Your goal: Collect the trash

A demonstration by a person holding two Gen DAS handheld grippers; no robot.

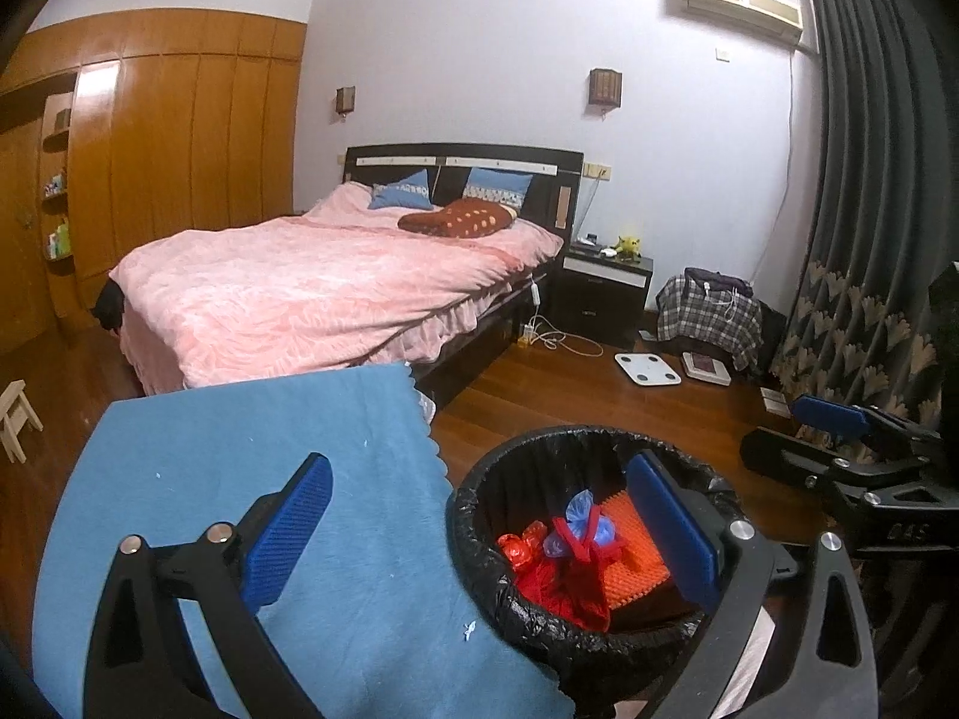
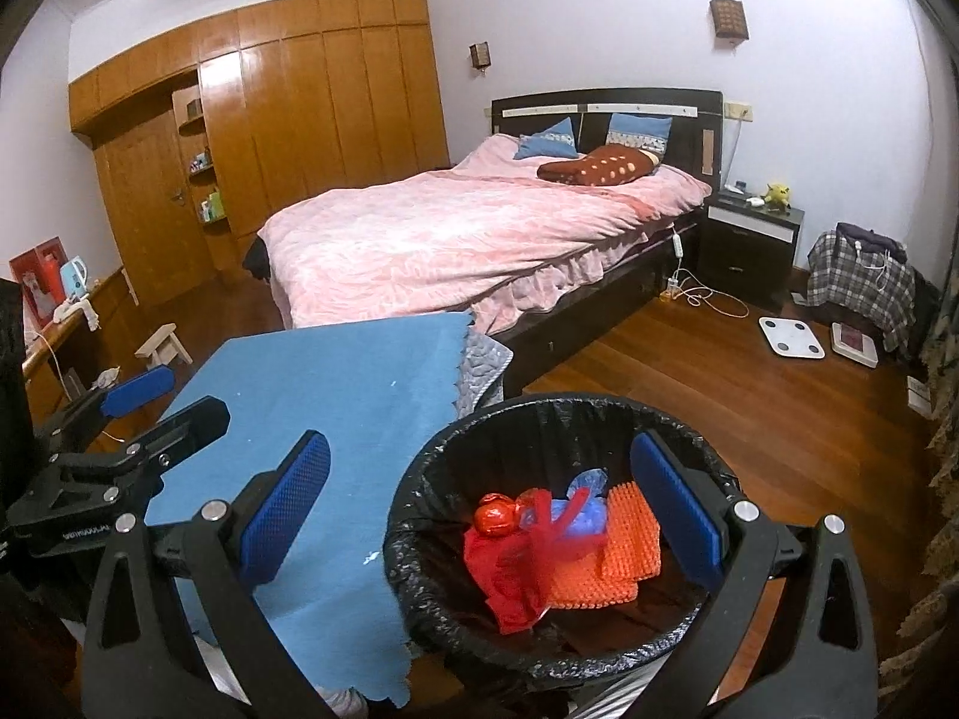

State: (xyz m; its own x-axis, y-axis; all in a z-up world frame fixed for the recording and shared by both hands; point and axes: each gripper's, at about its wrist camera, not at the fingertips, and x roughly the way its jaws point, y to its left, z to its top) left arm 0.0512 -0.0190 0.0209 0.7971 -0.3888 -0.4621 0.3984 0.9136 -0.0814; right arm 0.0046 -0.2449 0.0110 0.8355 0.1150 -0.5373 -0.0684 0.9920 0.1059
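Observation:
A round bin with a black liner stands beside a table covered by a blue cloth. In the bin lie a red mesh bag, a red foil ball, a blue wrapper and an orange spiky mat. My left gripper is open and empty, straddling the bin's left rim. My right gripper is open and empty over the bin; it also shows at the right of the left wrist view.
A bed with a pink cover stands behind the table. A nightstand, white scales, a plaid-covered pile and cables lie on the wooden floor. A small stool stands left. A curtain hangs right.

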